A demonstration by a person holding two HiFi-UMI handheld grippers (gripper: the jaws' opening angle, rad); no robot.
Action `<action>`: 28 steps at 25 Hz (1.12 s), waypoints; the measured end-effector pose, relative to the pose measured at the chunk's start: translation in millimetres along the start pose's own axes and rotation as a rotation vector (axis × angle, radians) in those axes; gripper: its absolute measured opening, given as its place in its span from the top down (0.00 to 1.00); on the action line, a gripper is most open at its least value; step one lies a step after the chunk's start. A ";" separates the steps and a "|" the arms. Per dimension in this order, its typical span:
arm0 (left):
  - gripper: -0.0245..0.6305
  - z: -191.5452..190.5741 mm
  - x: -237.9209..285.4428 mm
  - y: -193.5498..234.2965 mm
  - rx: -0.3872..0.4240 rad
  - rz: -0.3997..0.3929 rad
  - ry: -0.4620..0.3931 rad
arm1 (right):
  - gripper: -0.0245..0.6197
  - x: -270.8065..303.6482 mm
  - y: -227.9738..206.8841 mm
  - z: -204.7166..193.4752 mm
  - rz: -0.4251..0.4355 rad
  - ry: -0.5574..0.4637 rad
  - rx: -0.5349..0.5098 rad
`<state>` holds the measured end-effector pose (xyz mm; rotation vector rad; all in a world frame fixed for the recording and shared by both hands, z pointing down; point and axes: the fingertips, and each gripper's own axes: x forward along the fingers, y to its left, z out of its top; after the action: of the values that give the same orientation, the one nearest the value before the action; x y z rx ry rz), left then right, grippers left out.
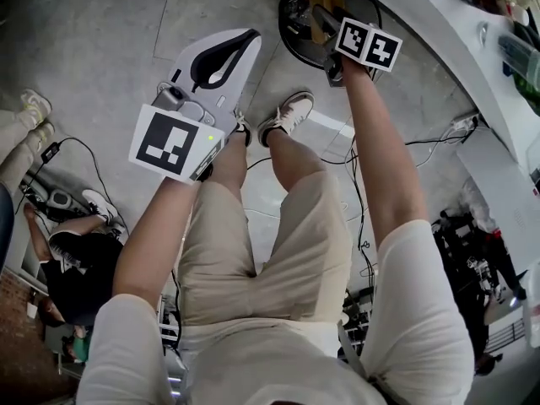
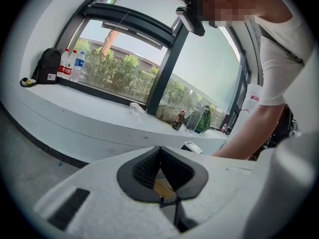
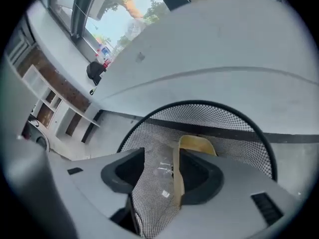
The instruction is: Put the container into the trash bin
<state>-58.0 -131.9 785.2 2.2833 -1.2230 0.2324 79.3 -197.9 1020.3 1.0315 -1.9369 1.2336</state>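
Observation:
The black mesh trash bin [image 1: 288, 34] stands on the floor at the top centre of the head view, in front of my feet. My right gripper [image 1: 319, 15] hangs over its mouth. In the right gripper view the right gripper [image 3: 162, 156] is open, with the mesh of the bin [image 3: 199, 104] showing through the gap. The tan container [image 3: 197, 144] sits edge-on along the right jaw's inner side, over the bin's inside, and the container [image 1: 325, 26] also shows tan under the gripper. My left gripper [image 1: 251, 34] is raised at the left, away from the bin; the left gripper [image 2: 159, 149] has its tips meeting.
A curved white ledge [image 2: 89, 116] under the window carries bottles [image 2: 193, 121] and a black backpack [image 2: 48, 66]. Cables [image 1: 359, 192] and a power strip [image 1: 462, 125] lie on the floor. Another person [image 1: 76, 268] sits at the lower left.

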 end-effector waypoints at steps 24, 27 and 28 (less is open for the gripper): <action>0.94 166.7 -85.4 -108.6 0.060 -0.016 -0.039 | 0.96 -246.7 80.9 14.0 0.090 -0.119 0.210; 0.94 189.7 -98.5 -119.0 0.079 -0.020 -0.050 | 0.96 -276.8 91.4 10.3 0.094 -0.150 0.251; 0.94 196.7 -102.2 -120.9 0.085 -0.021 -0.055 | 0.96 -284.9 94.7 11.6 0.096 -0.165 0.262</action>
<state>-37.5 -108.6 534.6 2.3890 -1.2375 0.2196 141.6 -102.7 742.2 1.2171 -2.0050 1.5300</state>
